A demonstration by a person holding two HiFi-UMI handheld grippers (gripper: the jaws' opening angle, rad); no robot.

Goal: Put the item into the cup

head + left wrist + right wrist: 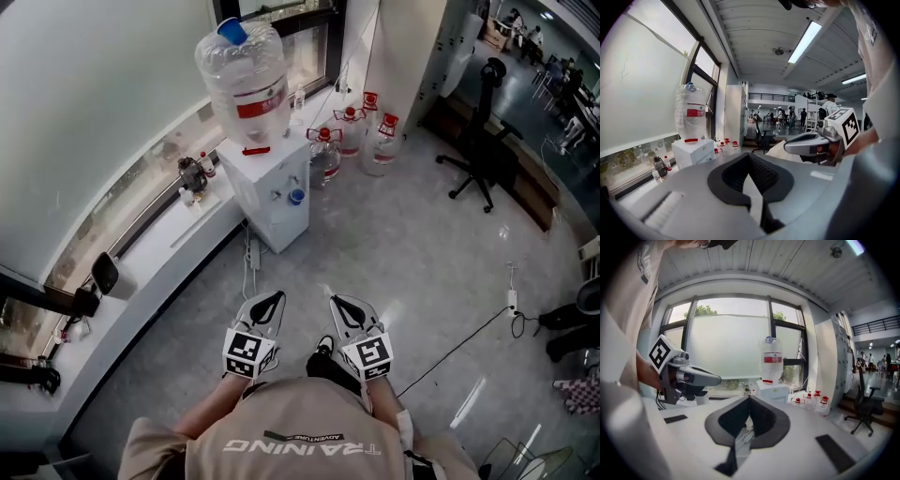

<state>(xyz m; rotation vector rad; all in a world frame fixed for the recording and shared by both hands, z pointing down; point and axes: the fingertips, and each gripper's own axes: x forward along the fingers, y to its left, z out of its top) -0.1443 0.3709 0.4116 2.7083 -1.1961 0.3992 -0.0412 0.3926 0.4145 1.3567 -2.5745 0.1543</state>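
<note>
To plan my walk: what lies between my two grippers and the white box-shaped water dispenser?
Head view: bare grey floor, save a white power strip by the dispenser.

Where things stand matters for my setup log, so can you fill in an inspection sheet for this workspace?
Surface: grey floor; white window ledge at left; no table seen.
Job's things: nothing seen, neither cup nor item.
Clutter: water dispenser with its bottle, spare jugs beside it, small bottles on the ledge.
Grippers: left gripper and right gripper both shut, empty, held before the body.
Cables: black cable across the floor at right; power strip by the dispenser.
Surroundings: office chair, frosted window.
</note>
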